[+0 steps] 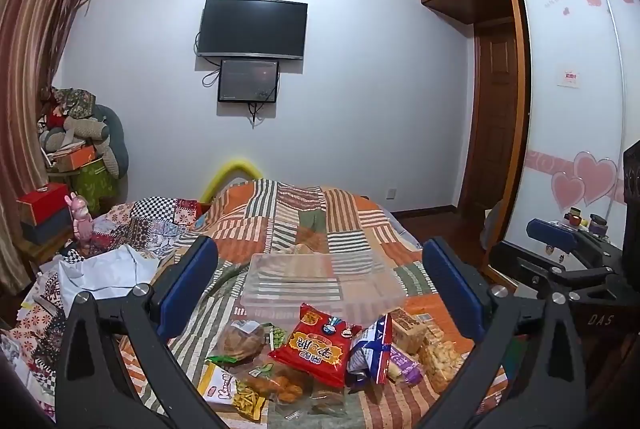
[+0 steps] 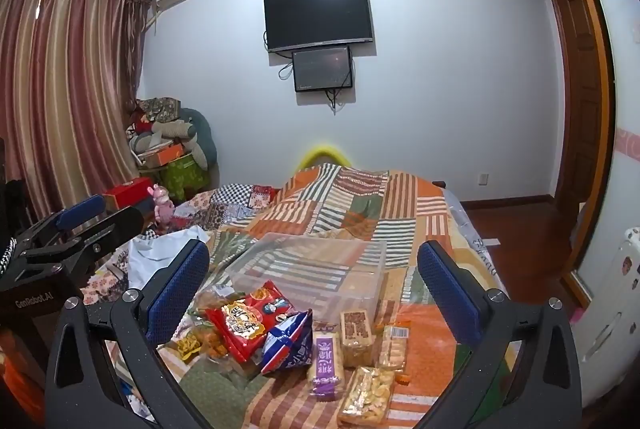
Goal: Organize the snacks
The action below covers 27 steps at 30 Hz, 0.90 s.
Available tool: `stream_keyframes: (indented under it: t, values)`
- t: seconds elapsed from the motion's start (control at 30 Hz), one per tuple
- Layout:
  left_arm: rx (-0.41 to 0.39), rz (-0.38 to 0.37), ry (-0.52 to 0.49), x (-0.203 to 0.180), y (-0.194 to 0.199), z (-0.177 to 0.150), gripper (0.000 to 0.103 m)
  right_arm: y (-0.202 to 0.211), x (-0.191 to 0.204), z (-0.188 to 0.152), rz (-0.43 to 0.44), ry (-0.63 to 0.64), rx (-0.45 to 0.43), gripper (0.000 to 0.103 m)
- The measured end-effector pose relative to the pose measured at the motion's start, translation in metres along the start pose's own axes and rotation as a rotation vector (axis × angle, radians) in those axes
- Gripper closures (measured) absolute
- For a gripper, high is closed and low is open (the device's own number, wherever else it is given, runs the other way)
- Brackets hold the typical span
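Bedroom with a pale wall, a wall-mounted television (image 2: 319,17) and a bed covered by a striped patchwork quilt (image 2: 360,205), which carries everything. A pile of snack packets lies on the quilt toward the near edge of the bed: a red bag (image 2: 250,317) at the centre, a blue-and-white bag (image 2: 289,343) touching its right side, a purple-labelled pack (image 2: 326,363) and clear packs of crackers (image 2: 366,397) further right, and yellow and green packets (image 1: 240,389) to the left. A clear plastic bin (image 1: 320,281) stands upright just behind the pile, nearer the middle of the bed. Beyond the bin the quilt lies bare up to the far edge. The left gripper (image 1: 320,285) and the right gripper (image 2: 313,287) both hover over the pile, fingers spread wide, holding nothing. The right edge of the bed borders open wooden floor (image 2: 516,225); the left side is crowded by loose cloth (image 1: 104,269) and boxes.
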<state>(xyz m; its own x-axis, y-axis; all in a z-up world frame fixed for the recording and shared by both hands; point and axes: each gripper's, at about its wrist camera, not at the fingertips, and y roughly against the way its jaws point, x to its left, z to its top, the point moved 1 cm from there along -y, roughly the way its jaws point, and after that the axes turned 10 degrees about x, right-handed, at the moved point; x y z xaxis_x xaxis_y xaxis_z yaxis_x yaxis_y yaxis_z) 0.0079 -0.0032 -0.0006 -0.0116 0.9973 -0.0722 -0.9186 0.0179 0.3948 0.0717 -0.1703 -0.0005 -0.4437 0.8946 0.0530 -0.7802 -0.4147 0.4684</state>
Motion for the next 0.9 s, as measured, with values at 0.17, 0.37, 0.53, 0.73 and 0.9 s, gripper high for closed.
stream_keyframes:
  t: [0.17, 0.37, 0.53, 0.73, 0.9]
  values:
    - [-0.003, 0.000, 0.001, 0.0003, 0.0005, 0.0001, 0.000, 0.0009, -0.0004, 0.0008, 0.001, -0.002, -0.002, 0.000]
    - [-0.001, -0.001, 0.006, 0.0013, 0.0000, -0.0008, 0.000, 0.0019, -0.0008, 0.0007, 0.003, -0.002, -0.003, 0.000]
    - [0.000, -0.001, 0.007, 0.0016, -0.0006, -0.0010, 0.000, 0.0030, -0.0013, 0.0017, 0.003, -0.003, -0.004, 0.000]
    - [0.003, -0.003, 0.009, 0.0027, -0.0012, -0.0002, 0.000, 0.0031, -0.0020, 0.0035, 0.006, -0.005, -0.003, 0.000]
    - [0.005, -0.002, 0.009, 0.0020, -0.0020, -0.0003, 0.000, 0.0035, -0.0021, 0.0033, 0.007, -0.005, -0.004, 0.000]
